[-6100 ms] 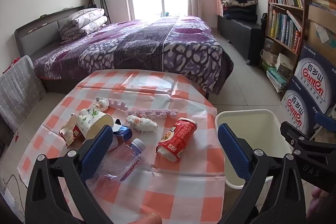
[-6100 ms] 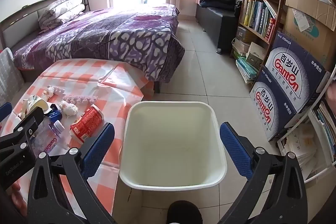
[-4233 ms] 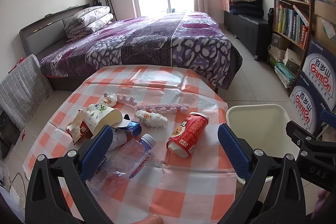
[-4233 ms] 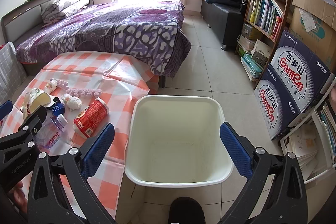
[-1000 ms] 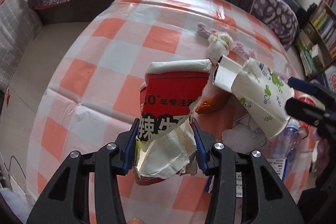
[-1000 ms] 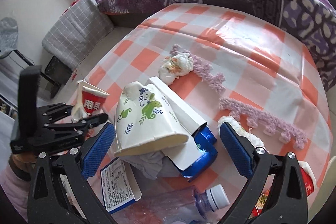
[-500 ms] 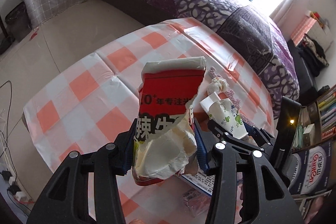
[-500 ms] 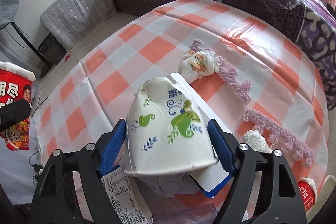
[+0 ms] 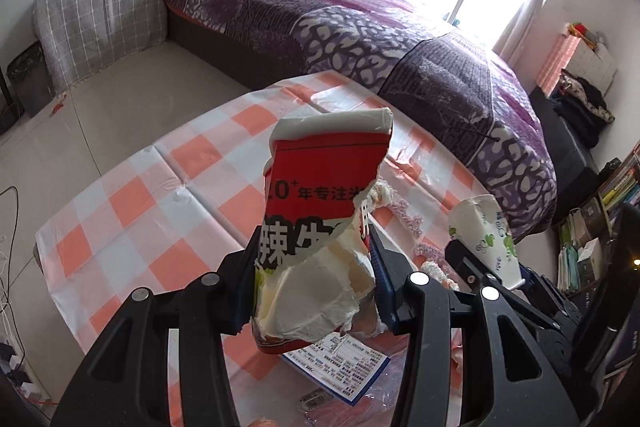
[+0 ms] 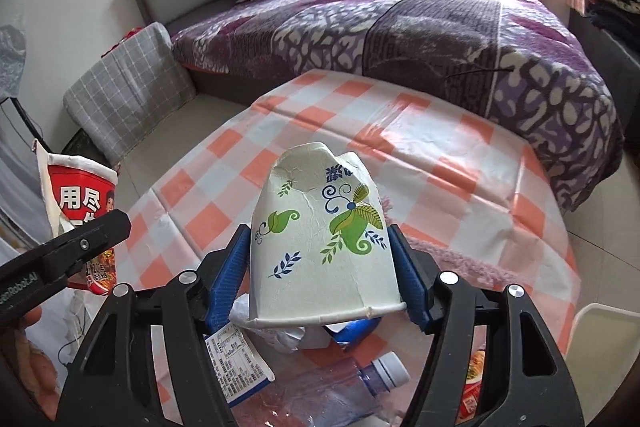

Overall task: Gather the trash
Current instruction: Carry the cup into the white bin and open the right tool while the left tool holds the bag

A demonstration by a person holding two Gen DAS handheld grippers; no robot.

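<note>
A torn red and white noodle cup [image 9: 324, 195] hangs above the checked table [image 9: 160, 187], and my left gripper [image 9: 316, 267] is shut on its crumpled lower part. The same cup shows at the left edge of the right wrist view [image 10: 80, 195]. A dented white paper cup [image 10: 320, 227] with green leaves, rim toward the camera, sits between the blue pads of my right gripper [image 10: 320, 267]. Those jaws are closing and the pads press on its sides. This paper cup [image 9: 486, 239] appears lifted at the right of the left wrist view.
Below the right gripper lie a clear plastic bottle [image 10: 340, 387], a blue and white carton [image 10: 236, 359], crumpled tissue [image 10: 280, 335] and a red can [image 10: 474, 383]. A pink knitted strip [image 10: 460, 263] lies further back. The white bin [image 10: 600, 347] stands right of the table, the bed [image 9: 360, 27] behind.
The right jaws closed onto the paper cup and lifted it off the pile. The left gripper rose and rolled with the red noodle cup in it.
</note>
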